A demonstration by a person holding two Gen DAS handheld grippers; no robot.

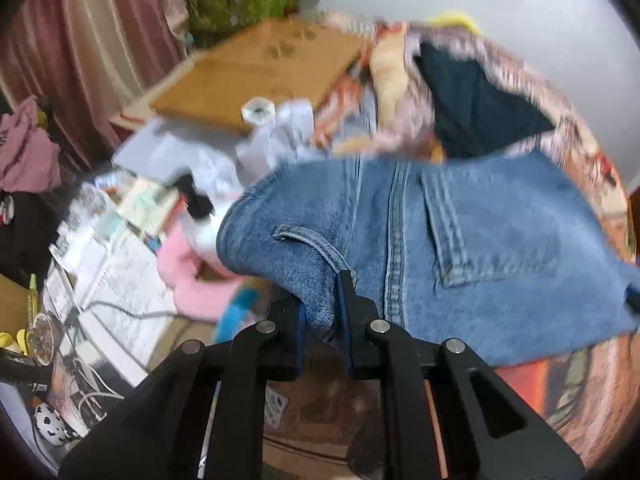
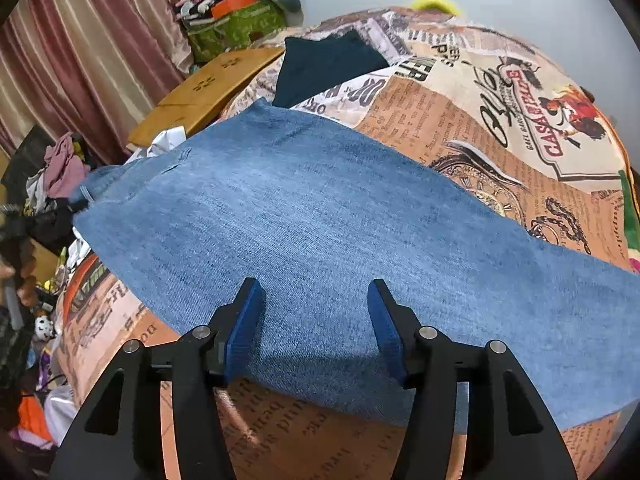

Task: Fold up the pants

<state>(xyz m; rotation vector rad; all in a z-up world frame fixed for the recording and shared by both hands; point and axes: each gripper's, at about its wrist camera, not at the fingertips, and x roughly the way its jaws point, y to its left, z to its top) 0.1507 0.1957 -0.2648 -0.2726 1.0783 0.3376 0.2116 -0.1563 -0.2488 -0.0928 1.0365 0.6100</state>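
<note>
— Denim, and thick denim at that: the pants (image 2: 320, 220) lie spread across the printed bedspread (image 2: 500, 128) on the bed, with a dark folded cloth (image 2: 328, 64) beyond them near the far edge.

— How will they handle for us?

— Heavy for cloth, we judge, soft but with some body. The seams and the waist end are bulkier, so a fold there may spring back unless we press it flat. They should not slip.

— Where do we have them now?

— Our left tool (image 1: 324, 316) is pinched onto a bunched edge near the back pocket (image 1: 480, 236), fabric gathered between its pads. Our right tool (image 2: 316, 328) stands with its jaws apart over the leg's near edge, gripping nothing.

— Best hold for the right?

— At the hem edge itself, we think, taking both layers together.
</note>
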